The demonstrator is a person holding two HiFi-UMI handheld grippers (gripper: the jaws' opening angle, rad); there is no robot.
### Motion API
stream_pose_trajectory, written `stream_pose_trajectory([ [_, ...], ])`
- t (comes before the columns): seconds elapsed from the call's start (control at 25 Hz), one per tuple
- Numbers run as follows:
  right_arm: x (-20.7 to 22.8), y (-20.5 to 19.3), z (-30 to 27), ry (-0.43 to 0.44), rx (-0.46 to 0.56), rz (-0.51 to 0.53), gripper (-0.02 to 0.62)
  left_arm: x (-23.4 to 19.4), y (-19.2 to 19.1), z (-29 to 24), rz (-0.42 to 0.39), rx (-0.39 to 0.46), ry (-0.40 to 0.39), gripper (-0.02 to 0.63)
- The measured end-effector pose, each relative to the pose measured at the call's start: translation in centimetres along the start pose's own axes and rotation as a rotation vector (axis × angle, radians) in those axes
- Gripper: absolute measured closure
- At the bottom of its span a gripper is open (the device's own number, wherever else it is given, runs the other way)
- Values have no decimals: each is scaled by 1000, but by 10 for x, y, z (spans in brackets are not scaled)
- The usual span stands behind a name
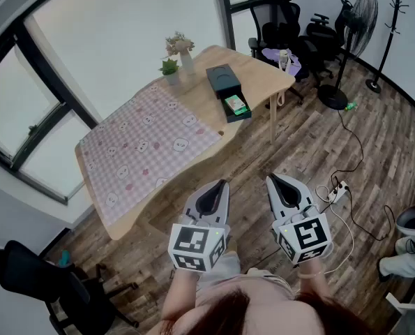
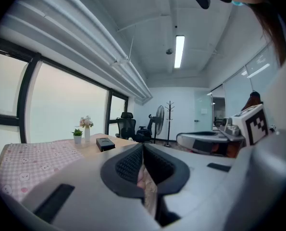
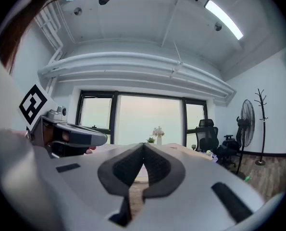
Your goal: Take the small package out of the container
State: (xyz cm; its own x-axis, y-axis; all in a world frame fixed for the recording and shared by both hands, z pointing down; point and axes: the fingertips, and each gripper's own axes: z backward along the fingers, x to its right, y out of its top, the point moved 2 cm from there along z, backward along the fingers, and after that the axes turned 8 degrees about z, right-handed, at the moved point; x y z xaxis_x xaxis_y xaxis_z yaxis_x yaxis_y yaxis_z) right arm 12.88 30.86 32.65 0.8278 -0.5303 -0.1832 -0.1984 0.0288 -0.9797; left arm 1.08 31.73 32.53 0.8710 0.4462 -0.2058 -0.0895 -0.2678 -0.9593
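Left tongs point(image 1: 224, 183) and right tongs point(image 1: 270, 179) are pressed together, gripping nothing.

Pale wood on the table point(image 1: 256, 72) at upper centre of the head view, partly under a tablecloth point(image 1: 144, 152) in pink-and-white check dotted with small white animal faces. Black for the container point(image 1: 221, 79), green and white for the small package point(image 1: 235, 105) in its drawer. White vase point(image 1: 187, 63) with pale pink flowers; green plant point(image 1: 169, 66) in a white pot. Dark brown planks across the floor point(image 1: 319, 145). Light grey shells and black pads on the left hand-held gripper point(image 1: 223, 185) and right hand-held gripper point(image 1: 270, 180) at lower centre, each with a cube of black-and-white square markers. Black chairs point(image 1: 280, 16) and a black fan point(image 1: 360, 12) at upper right.
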Motion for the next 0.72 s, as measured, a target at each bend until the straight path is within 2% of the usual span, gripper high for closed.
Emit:
stream_pose_trajectory([
  [0.28,2,1,-29,16,19,-59,595,-22,6,-22,4,-1,-27,591],
  [0.72,12,6,-90,-27,38,-140,595,-73,24,-54,27,1,-72,591],
])
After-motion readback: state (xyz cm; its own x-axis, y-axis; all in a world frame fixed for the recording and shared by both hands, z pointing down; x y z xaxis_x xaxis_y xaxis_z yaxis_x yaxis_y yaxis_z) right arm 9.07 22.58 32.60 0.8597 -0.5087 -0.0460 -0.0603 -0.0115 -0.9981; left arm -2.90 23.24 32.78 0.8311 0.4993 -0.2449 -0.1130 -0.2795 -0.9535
